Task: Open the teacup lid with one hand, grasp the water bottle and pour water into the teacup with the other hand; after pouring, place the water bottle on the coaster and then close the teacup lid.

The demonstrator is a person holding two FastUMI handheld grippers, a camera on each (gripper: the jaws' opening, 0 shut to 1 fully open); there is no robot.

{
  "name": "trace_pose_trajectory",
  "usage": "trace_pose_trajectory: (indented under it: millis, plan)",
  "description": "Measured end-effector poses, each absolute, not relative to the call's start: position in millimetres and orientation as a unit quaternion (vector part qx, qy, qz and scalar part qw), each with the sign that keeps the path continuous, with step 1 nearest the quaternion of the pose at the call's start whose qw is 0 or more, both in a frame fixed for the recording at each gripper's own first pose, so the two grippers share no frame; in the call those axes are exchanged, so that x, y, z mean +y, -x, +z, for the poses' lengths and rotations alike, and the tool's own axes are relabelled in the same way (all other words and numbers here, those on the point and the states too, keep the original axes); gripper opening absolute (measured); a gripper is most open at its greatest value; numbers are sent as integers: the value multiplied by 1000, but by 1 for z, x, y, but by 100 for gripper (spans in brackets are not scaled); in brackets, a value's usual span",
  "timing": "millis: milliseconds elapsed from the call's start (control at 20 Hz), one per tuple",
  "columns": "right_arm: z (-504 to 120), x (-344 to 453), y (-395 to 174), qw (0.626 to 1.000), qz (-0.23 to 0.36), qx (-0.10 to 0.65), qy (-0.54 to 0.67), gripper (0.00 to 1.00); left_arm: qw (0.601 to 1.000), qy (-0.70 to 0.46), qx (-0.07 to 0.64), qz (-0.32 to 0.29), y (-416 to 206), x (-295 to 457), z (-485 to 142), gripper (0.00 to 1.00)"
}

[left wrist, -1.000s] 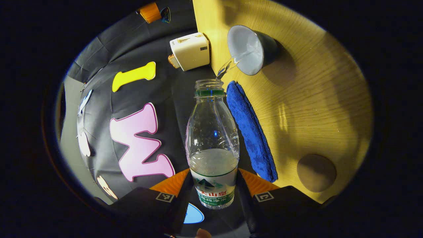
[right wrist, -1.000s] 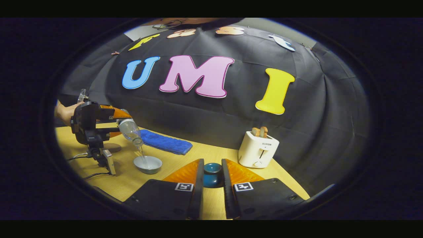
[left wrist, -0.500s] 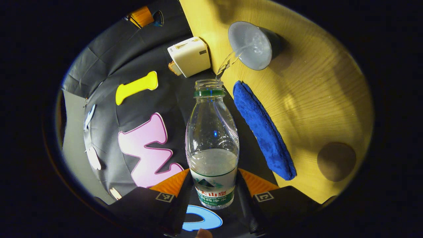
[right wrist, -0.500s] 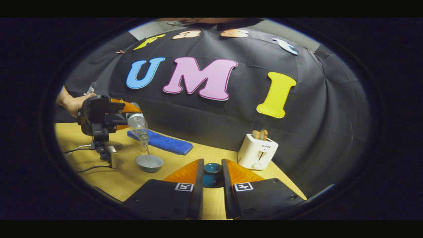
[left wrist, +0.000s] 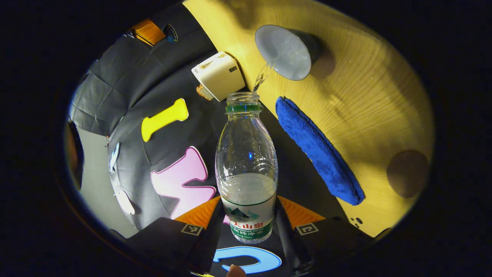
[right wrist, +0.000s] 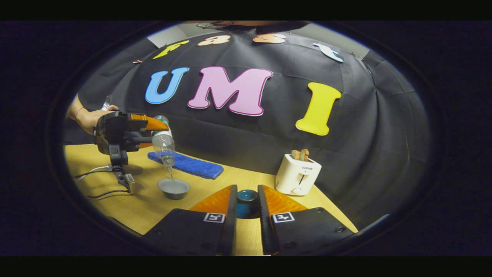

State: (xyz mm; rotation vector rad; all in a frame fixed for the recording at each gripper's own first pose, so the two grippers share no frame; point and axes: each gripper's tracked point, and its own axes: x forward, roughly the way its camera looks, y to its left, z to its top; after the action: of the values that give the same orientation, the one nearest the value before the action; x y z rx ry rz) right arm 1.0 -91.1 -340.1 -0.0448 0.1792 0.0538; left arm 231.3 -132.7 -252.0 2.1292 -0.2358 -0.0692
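My left gripper (left wrist: 246, 209) is shut on a clear water bottle (left wrist: 246, 165), uncapped and about a third full. The bottle is tipped steeply, and a thin stream (left wrist: 262, 76) runs from its mouth into the grey teacup (left wrist: 283, 52) on the wooden table (left wrist: 369, 96). A round brown coaster (left wrist: 407, 173) lies bare past the blue towel (left wrist: 317, 152). In the right gripper view my right gripper (right wrist: 247, 201) is shut on the dark teal teacup lid (right wrist: 246, 203), held just above the table to the right of the teacup (right wrist: 173, 188). A hand (right wrist: 86, 119) holds the bottle (right wrist: 163, 145) over the cup.
A white toaster (right wrist: 298, 175) with toast stands at the table's back right, near the black cloth wall. The blue towel (right wrist: 192, 165) lies behind the cup. Cables (right wrist: 98, 192) trail over the table's left side beside the coaster (right wrist: 132, 169).
The left gripper has lifted and tipped the bottle steeper over the cup while the water keeps running. The right gripper with the lid has hardly moved.
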Motion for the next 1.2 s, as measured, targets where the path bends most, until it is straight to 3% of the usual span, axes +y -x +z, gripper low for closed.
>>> trace_pose_trajectory:
  millis: [150, 200, 250, 600, 650, 700, 800, 950, 1200]
  plan:
    - [-340, -91, 0, 995, 25, 90, 22, 30, 464, -877, -117, -31, -234, -138, -245, 73]
    - [-337, -91, 0, 996, 25, 88, 22, 35, 462, -878, -124, -31, -233, -139, -241, 73]
    - [-336, -88, 0, 996, 27, 86, 22, 30, 462, -877, -128, -31, -233, -140, -238, 72]
    - [-331, -84, -1, 996, 28, 81, 25, 30, 452, -880, -147, -25, -234, -143, -225, 72]
    - [-331, -85, -1, 996, 27, 80, 26, 25, 452, -879, -148, -25, -234, -143, -226, 72]
    - [-330, -85, -1, 996, 26, 80, 27, 30, 452, -879, -149, -25, -233, -143, -226, 73]
    - [-330, -85, -2, 996, 25, 80, 27, 25, 453, -879, -149, -27, -234, -143, -227, 73]
    - [-332, -83, -3, 996, 25, 82, 28, 30, 447, -881, -154, -31, -234, -146, -228, 73]
    - [-333, -81, -3, 996, 28, 79, 33, 30, 421, -891, -163, -42, -239, -155, -235, 73]
